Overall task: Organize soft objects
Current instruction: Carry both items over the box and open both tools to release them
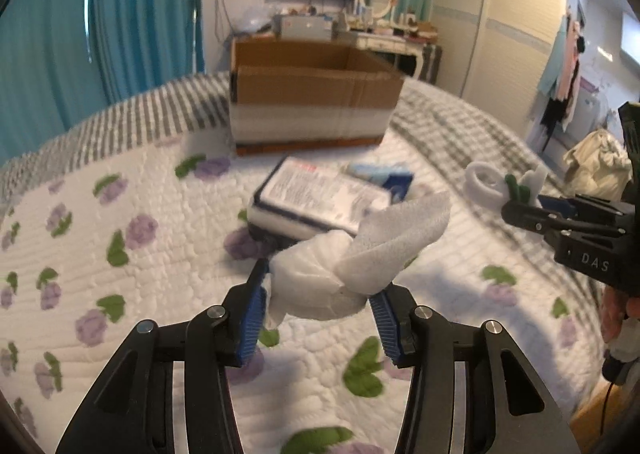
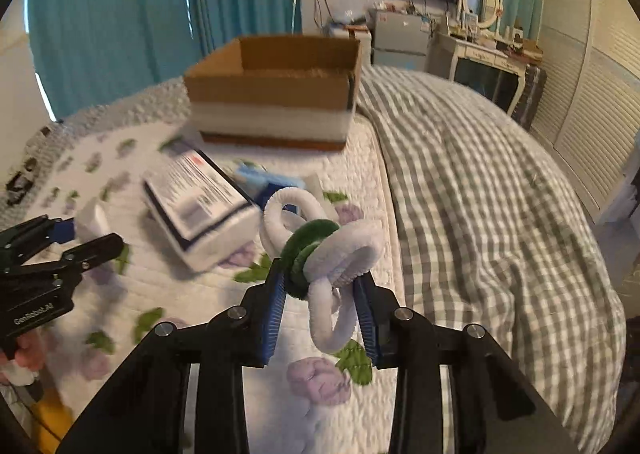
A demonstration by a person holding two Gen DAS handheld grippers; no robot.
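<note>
Left gripper clamps a white foam piece; right gripper clamps fuzzy rings, both short of the cardboard box, apparently above the bed.

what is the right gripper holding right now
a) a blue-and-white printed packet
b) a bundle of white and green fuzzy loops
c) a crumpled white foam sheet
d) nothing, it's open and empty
b: in the right wrist view the right gripper is shut on the bundle of white and green fuzzy loops, pinched between its blue pads; the crumpled white foam sheet is in the left gripper instead.
</note>
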